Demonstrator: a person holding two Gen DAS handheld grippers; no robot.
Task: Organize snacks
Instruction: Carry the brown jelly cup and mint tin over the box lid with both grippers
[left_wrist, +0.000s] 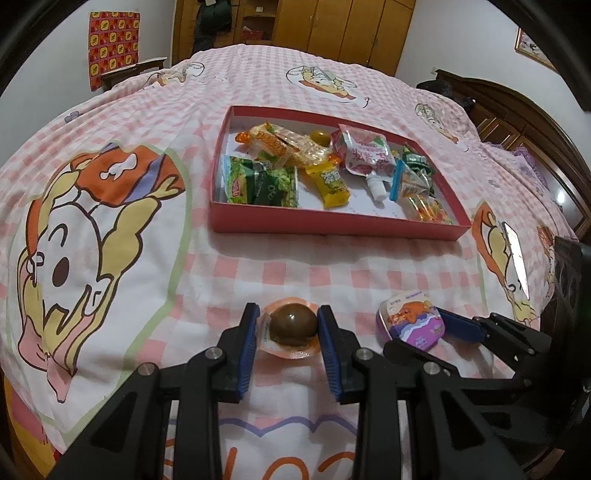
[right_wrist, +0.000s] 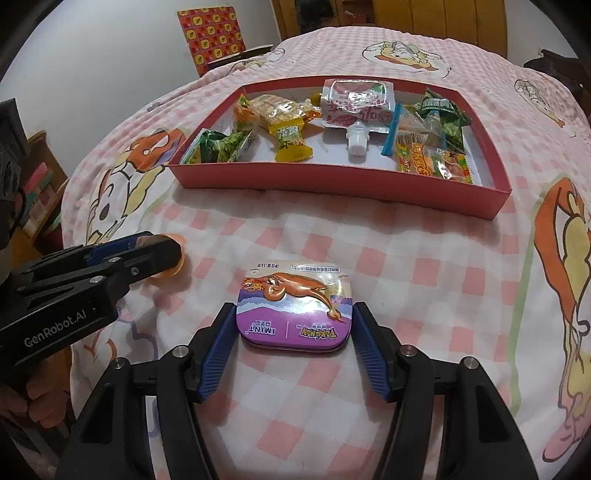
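Note:
A brown jelly cup (left_wrist: 293, 326) with an orange rim lies on the pink checked bedsheet. My left gripper (left_wrist: 289, 314) has its jaws on both sides of the cup, touching it. A purple Pokemon mint tin (right_wrist: 294, 308) lies flat on the sheet; it also shows in the left wrist view (left_wrist: 410, 322). My right gripper (right_wrist: 294, 308) brackets the tin with its pads close to both sides, a thin gap showing. A red shallow box (left_wrist: 332, 222) (right_wrist: 332, 186) farther back holds several snack packets.
The bed (left_wrist: 258, 269) fills both views. The left gripper's body (right_wrist: 96, 273) lies to the left of the tin. A wooden wardrobe (left_wrist: 332, 26) stands beyond the bed and a dark headboard (left_wrist: 517, 110) at the right.

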